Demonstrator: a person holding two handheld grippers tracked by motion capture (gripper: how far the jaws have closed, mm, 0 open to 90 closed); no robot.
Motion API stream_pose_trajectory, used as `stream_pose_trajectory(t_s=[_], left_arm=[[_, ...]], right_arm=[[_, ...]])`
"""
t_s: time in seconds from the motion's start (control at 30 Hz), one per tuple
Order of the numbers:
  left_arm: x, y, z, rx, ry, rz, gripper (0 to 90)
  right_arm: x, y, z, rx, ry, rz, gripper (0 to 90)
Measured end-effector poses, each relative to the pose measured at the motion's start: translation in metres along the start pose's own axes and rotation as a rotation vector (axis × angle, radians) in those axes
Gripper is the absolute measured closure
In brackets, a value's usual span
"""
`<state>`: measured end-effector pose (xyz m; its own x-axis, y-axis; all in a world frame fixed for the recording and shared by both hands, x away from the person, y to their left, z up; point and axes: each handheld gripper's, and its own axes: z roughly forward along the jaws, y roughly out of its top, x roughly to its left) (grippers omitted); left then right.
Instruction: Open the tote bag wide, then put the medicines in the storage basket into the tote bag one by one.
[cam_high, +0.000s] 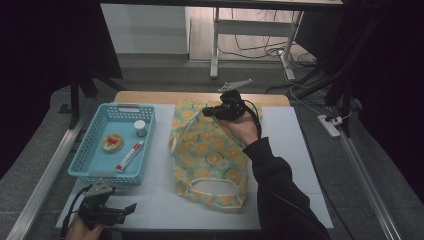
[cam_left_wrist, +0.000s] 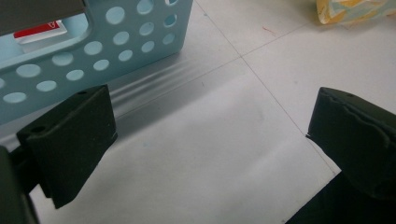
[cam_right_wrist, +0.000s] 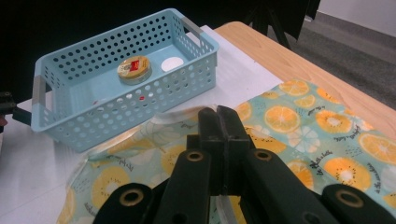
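The right tongs are pinched tight on the far edge of the fruit-print cloth, which lies mid-bench, long axis running near to far, its looped opening toward the person. The left tongs gape empty over the bench, near the blue basket.

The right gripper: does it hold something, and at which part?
The right gripper has its jaws shut over the fruit-print cloth, apparently pinching a fold near its far edge. The left gripper is open, holding nothing.
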<state>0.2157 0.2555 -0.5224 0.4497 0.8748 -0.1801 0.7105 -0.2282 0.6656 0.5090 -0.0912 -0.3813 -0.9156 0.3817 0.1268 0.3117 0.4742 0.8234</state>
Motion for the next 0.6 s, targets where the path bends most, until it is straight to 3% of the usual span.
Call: stream_pose_trajectory(t_s=[0.6], left_arm=[[0.0017,-0.0011,-0.0025,-0.022,-0.003,-0.011,0.0]], right_arm=[[0.0002,-0.0004,-0.0009,-0.008,0.013,0.009,90.0]])
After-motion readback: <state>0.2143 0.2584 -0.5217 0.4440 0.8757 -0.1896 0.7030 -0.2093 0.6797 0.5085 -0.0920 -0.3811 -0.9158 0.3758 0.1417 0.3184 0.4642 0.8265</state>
